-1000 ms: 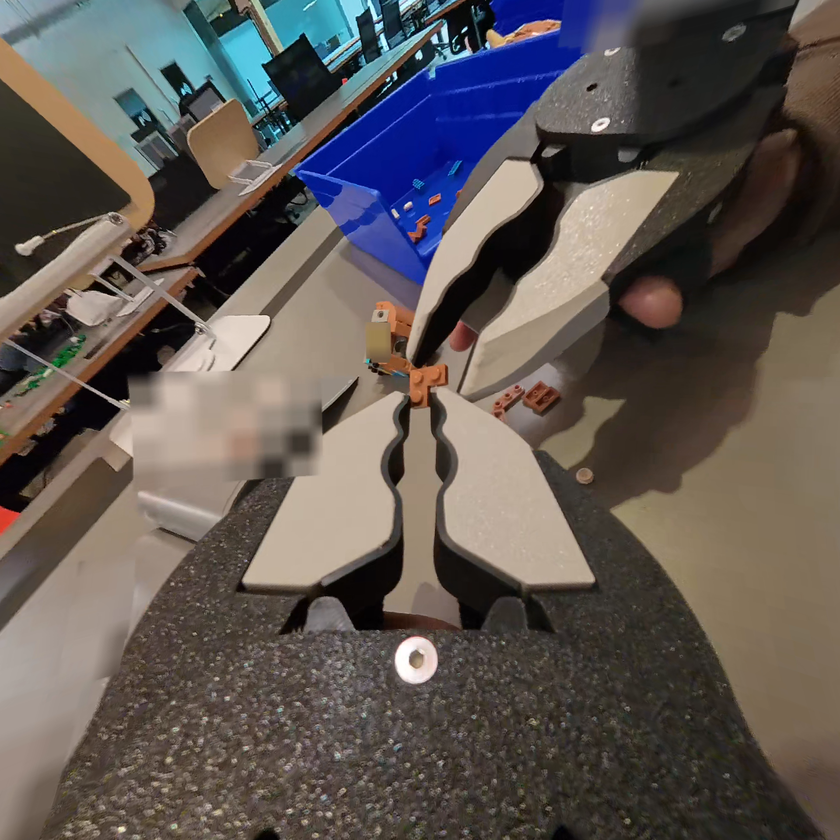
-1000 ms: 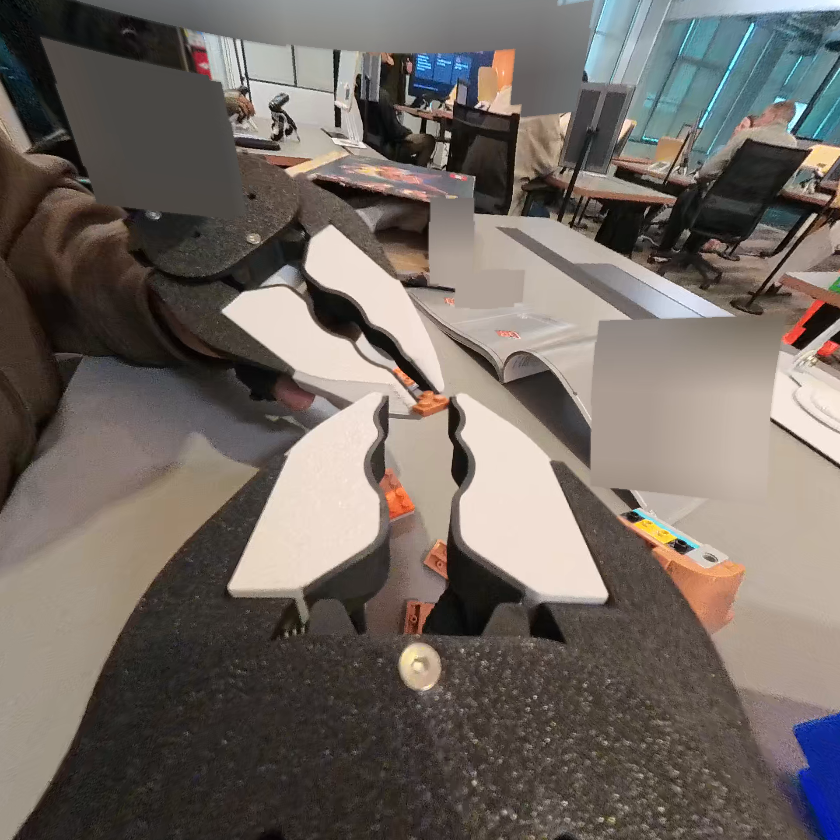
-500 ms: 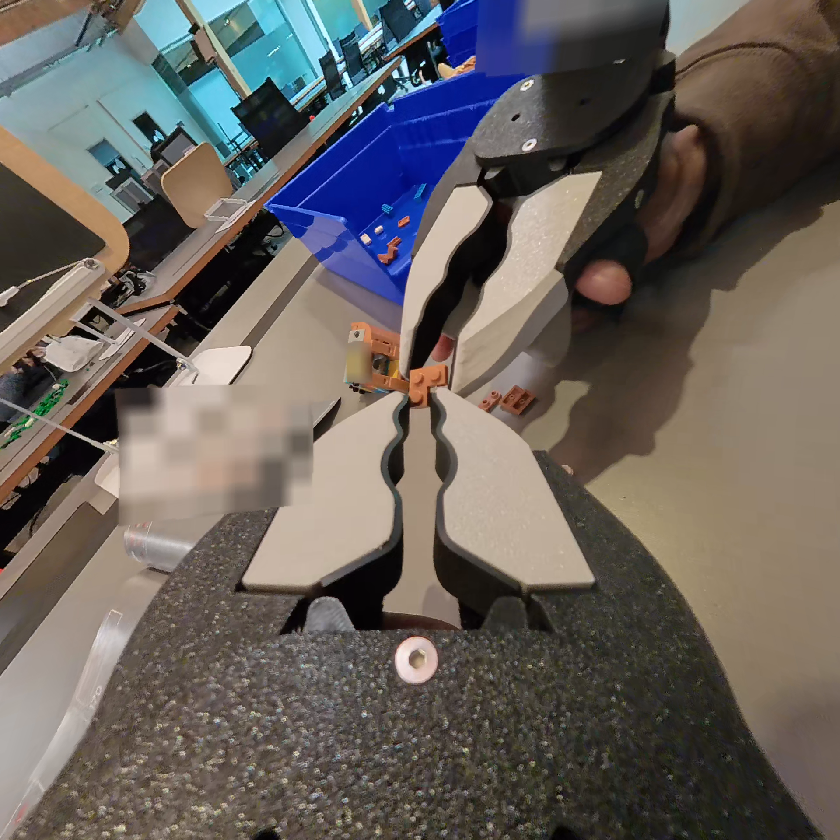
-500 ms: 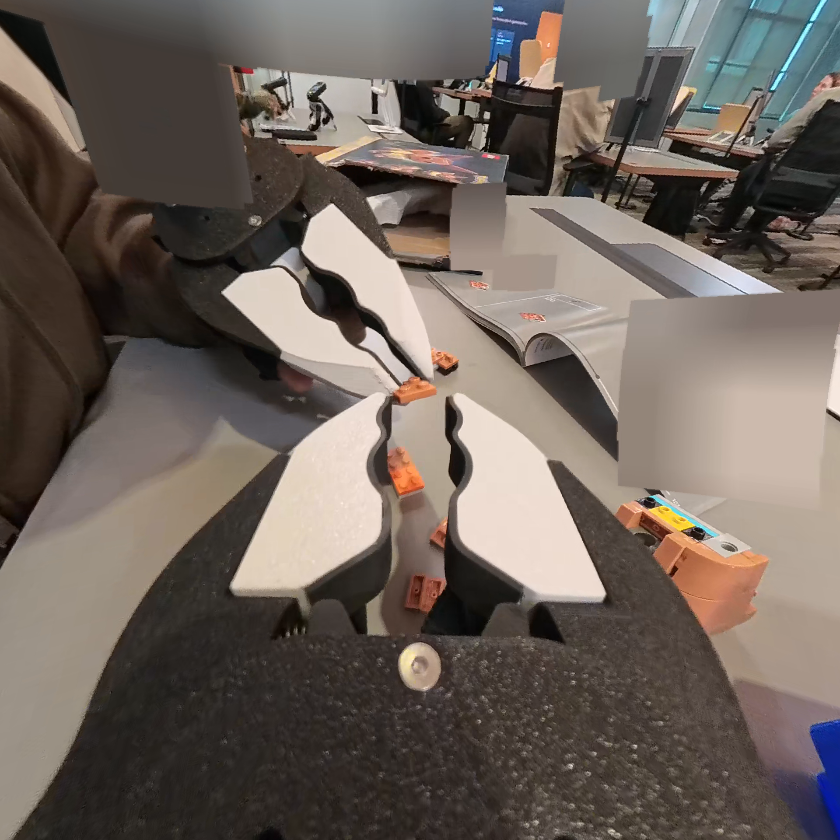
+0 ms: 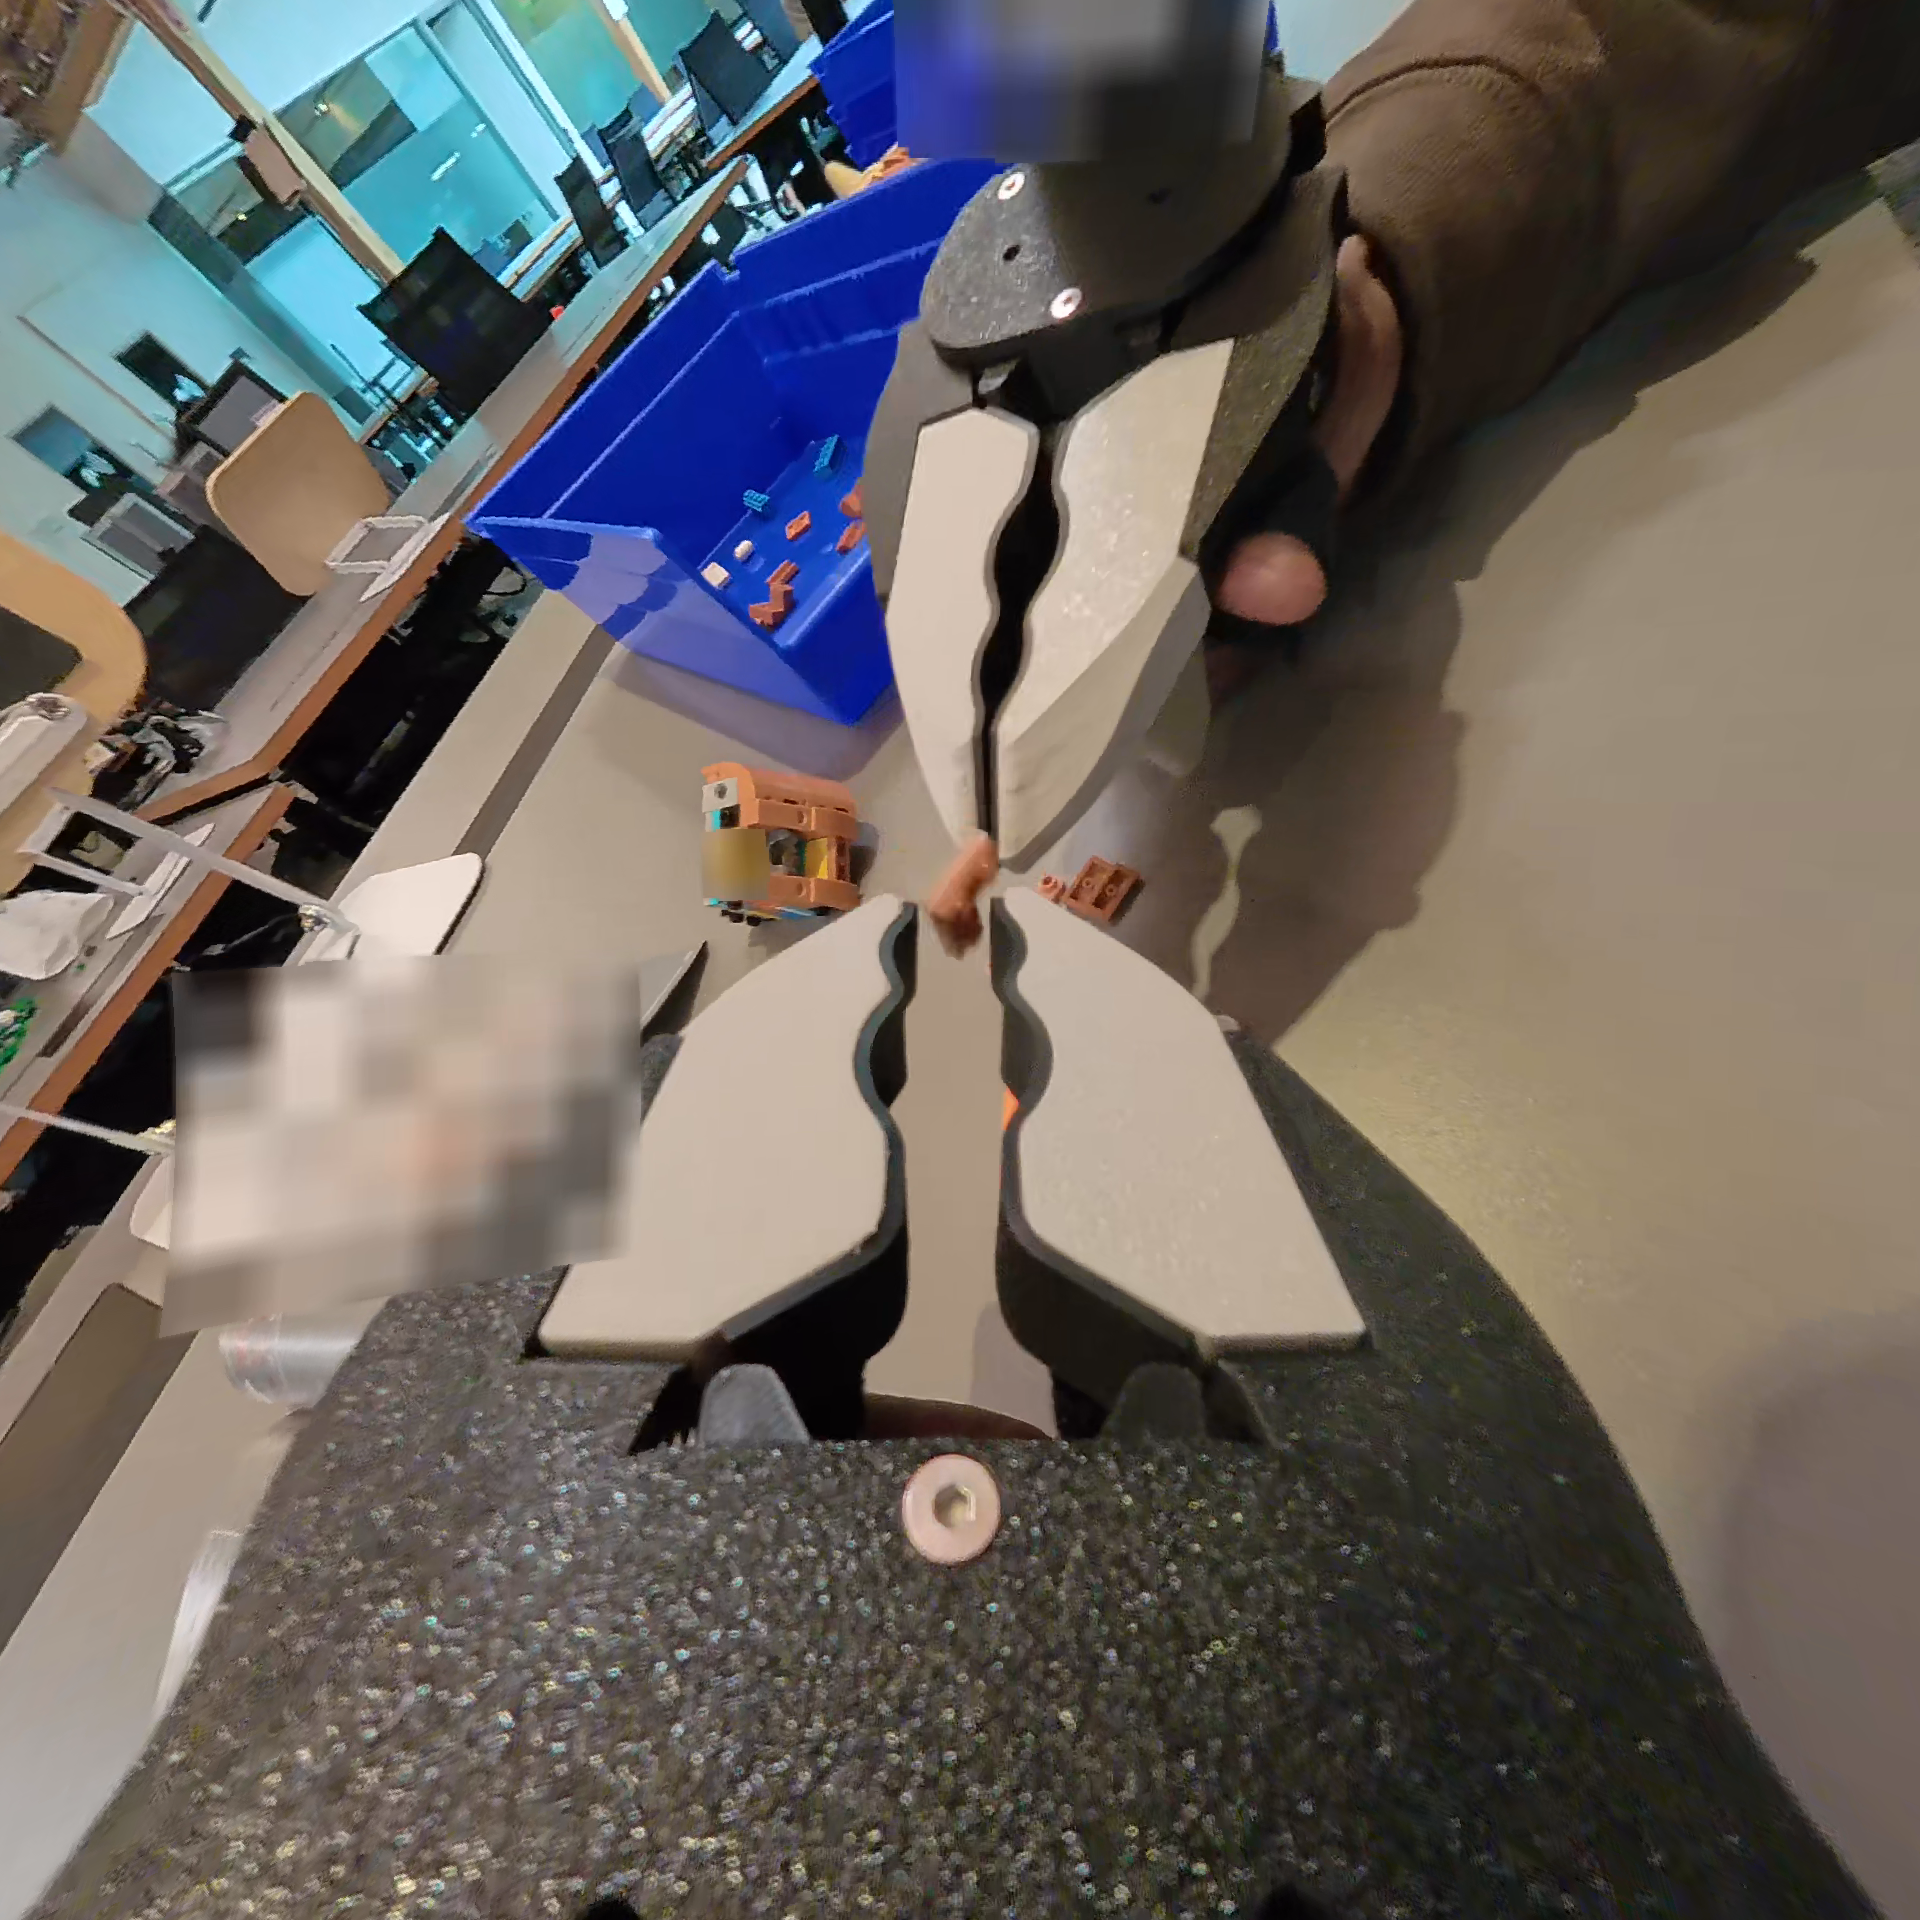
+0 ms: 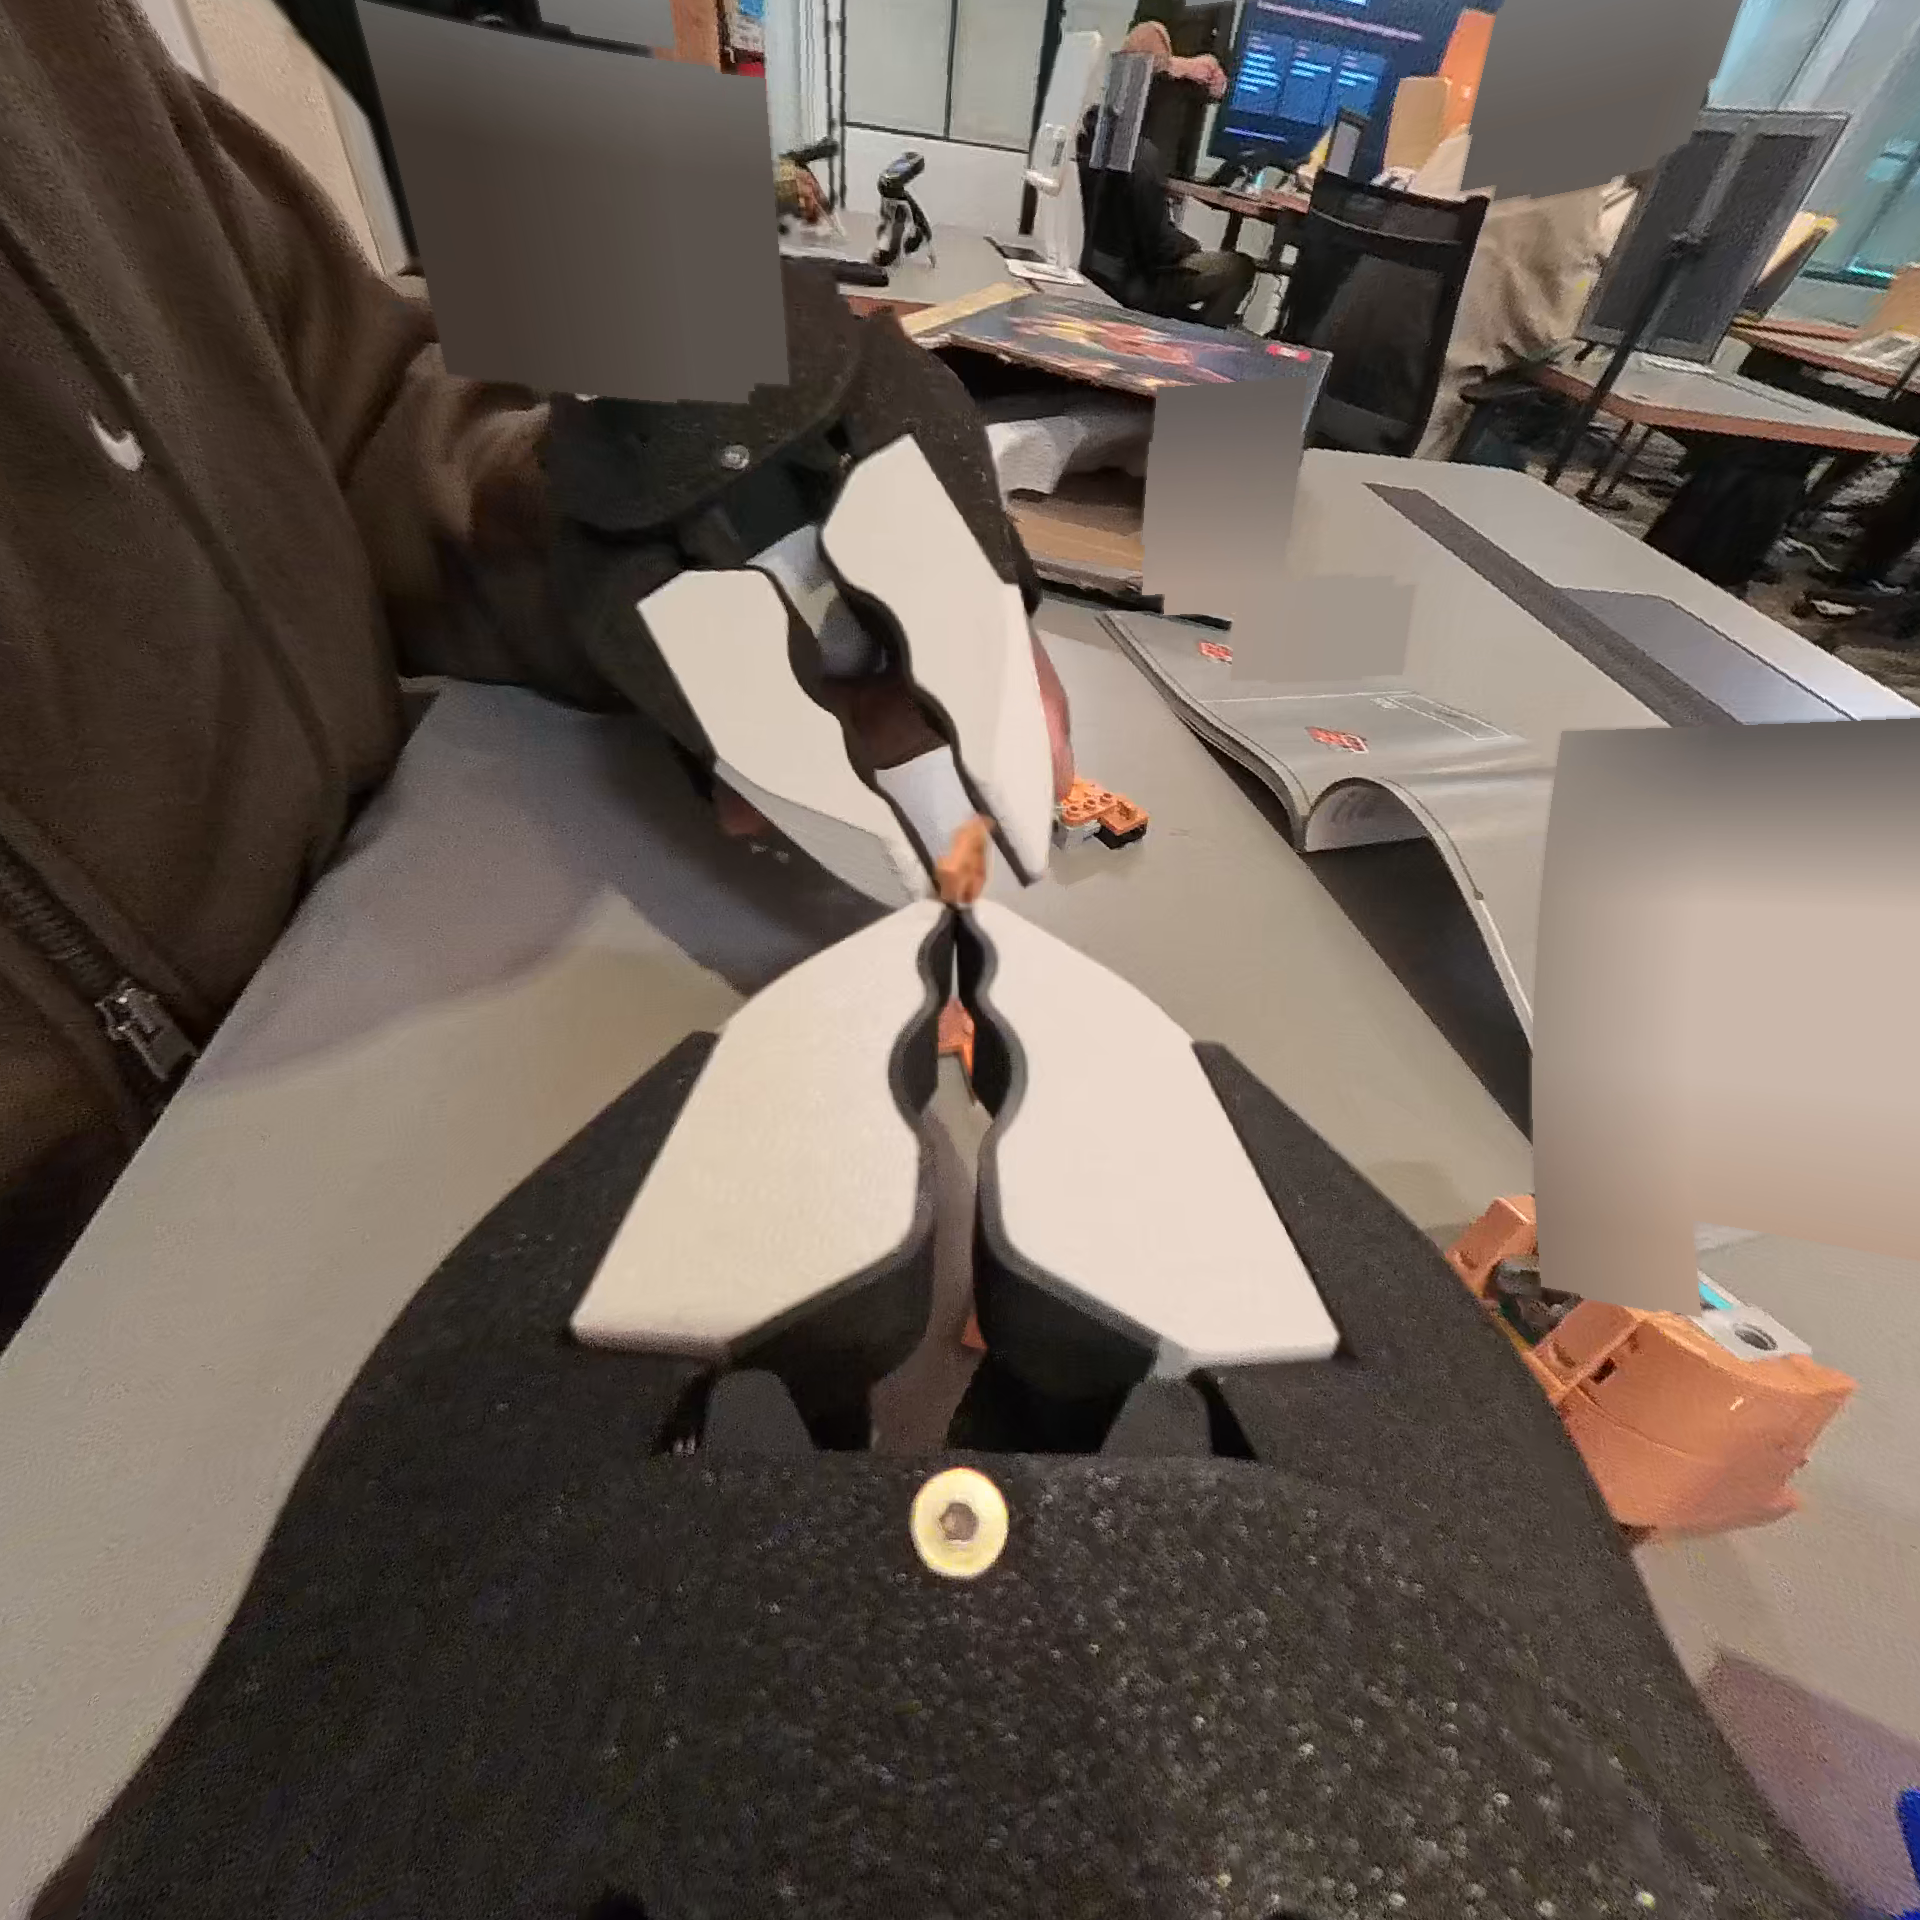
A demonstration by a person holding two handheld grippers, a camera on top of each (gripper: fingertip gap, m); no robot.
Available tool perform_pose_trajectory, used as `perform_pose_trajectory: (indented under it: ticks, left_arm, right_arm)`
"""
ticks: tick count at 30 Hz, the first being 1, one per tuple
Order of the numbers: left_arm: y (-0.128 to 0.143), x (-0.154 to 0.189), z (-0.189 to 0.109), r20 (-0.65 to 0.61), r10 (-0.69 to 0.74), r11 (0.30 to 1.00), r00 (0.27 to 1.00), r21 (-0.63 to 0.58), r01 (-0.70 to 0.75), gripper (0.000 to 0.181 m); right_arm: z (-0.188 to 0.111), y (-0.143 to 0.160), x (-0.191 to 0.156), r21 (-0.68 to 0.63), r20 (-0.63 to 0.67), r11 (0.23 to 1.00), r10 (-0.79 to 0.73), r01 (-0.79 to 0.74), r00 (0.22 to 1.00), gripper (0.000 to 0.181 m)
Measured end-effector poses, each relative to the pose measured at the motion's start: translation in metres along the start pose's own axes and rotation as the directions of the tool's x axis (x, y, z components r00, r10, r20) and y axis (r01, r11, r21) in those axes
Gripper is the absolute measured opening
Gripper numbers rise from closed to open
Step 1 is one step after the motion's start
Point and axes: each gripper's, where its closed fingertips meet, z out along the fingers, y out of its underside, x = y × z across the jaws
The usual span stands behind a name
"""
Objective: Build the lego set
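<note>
A small orange-brown lego piece (image 5: 958,902) is held up in the air, above the grey table (image 5: 1558,935), right where the two tongs meet tip to tip. In the left wrist view the left tongs (image 5: 951,914) have a narrow gap between the two tips, and the piece sits in that gap at the very end; whether it is squeezed there or only touched cannot be told. The right tongs (image 5: 985,831) come down from the far side, and their tips look pressed together on the top end of the same piece. In the right wrist view the right tongs (image 6: 951,912) are nearly shut at the tips, with the piece (image 6: 964,862) just past them, under the left tongs (image 6: 971,847). The piece is judged to be very light, hard and stiff, with smooth sides that can slip. It is so small that it should be held by its flat sides, close to the tips, with only a soft squeeze, or it may pop out. A half-built model (image 5: 779,852) stands on the table just to the left, and a few loose pieces (image 5: 1101,888) lie just to the right. A blue bin (image 5: 665,499) with more pieces is seen farther away.
</note>
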Motion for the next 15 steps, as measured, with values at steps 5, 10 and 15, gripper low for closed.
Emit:
perform_pose_trajectory:
  ticks: [5, 10, 15]
  left_arm:
    - [0.002, 0.006, 0.001, -0.084, -0.101, 0.995, 0.991, 0.002, 0.101, 0.013]
    - [0.015, -0.007, -0.003, -0.070, -0.150, 0.988, 0.986, -0.037, 0.148, 0.015]
    - [0.026, -0.017, -0.017, -0.168, -0.343, 0.939, 0.924, -0.053, 0.339, 0.015]
  right_arm:
    - [0.001, 0.003, 0.001, -0.025, 0.000, 1.000, -0.004, 0.004, 1.000, 0.000]
    - [-0.002, 0.012, 0.007, -0.080, -0.036, 0.996, -0.038, 0.035, 0.999, 0.000]
    - [-0.005, 0.018, 0.010, -0.113, -0.038, 0.993, -0.025, 0.020, 0.999, 0.000]
